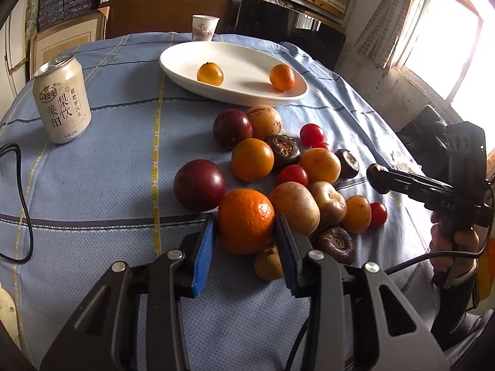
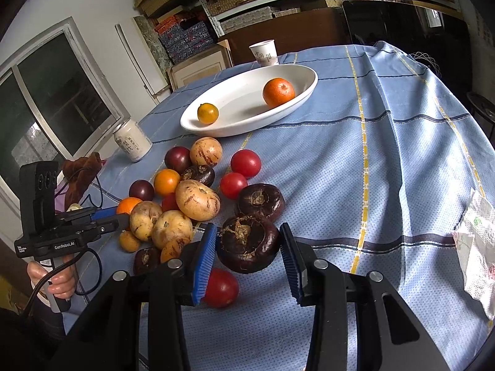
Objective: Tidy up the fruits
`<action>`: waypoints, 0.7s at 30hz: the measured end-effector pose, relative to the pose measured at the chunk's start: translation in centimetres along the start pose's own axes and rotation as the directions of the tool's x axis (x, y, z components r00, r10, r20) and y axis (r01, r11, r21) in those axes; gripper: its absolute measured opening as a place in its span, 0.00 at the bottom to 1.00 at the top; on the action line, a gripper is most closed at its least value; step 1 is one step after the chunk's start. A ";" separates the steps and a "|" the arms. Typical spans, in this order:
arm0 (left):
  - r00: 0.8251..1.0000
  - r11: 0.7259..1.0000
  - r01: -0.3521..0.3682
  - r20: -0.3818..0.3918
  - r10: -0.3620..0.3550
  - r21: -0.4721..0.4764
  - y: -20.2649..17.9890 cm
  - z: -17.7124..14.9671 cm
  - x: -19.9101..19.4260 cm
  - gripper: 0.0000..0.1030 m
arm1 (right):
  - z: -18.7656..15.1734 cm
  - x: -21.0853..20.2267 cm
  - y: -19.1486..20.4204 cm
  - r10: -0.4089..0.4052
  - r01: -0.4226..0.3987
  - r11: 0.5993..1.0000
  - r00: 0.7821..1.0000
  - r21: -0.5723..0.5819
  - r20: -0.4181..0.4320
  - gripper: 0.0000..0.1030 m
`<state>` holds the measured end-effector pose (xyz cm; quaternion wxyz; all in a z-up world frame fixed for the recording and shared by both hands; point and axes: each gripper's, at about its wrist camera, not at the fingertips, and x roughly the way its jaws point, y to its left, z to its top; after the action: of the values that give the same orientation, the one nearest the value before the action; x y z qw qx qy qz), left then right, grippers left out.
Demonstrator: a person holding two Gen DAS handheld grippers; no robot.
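Shelves of stacked boxes line the wall behind a table draped in a blue striped cloth [image 1: 108, 160], and your fruit lies heaped on it.

From the left wrist view, your left gripper [image 1: 244, 241] pinches a mandarin [image 1: 246, 221] at the near edge of the heap, its blue pads touching the peel on both sides. The mandarin is round, so no long axis can be told. Beyond the heap sits a white oval dish [image 1: 235, 71] holding two small orange fruits; its long axis runs from near left to far right in this view. A pale drink can [image 1: 62, 99] stands upright at the left, and a paper cup [image 1: 204, 27] stands just behind the dish. Your right gripper [image 1: 379, 179] shows only from the side here, at the right edge, so its jaws cannot be judged from this angle.

Only the right wrist view shows that your right gripper [image 2: 247, 247] frames a dark water chestnut [image 2: 247, 244], stem scar facing up toward the camera. The left pad touches it; whether the right pad presses on it, you cannot tell. A red tomato [image 2: 221, 287] lies just beneath. This view alone shows crumpled paper [image 2: 476, 266] at the right.
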<state>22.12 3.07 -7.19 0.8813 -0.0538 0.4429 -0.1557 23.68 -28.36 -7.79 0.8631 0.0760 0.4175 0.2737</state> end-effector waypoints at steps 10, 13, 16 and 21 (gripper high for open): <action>0.996 1.000 0.011 0.087 -0.010 -0.013 0.4 0.1 -2.1 0.32 | 0.3 0.0 -0.5 0.061 -0.062 0.997 0.998 0.035 0.018 0.41; 0.990 0.999 0.053 0.131 -0.053 -0.002 0.2 1.5 -4.0 0.24 | 1.7 -0.1 -0.1 0.115 -0.118 0.991 0.993 0.069 0.041 0.41; 0.983 0.997 0.048 0.173 -0.058 0.064 -0.5 4.4 -5.2 0.24 | 4.5 0.4 0.9 0.138 -0.143 0.987 0.988 0.068 0.076 0.41; 0.991 0.999 0.028 0.128 -0.031 0.030 1.0 5.0 -5.0 0.24 | 6.5 1.4 1.9 0.154 -0.162 0.985 0.981 0.064 0.120 0.41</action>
<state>23.52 5.39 -0.65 0.9062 -0.0577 0.3824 -0.1711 28.52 -25.37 -3.89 0.8579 0.1562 0.3696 0.3210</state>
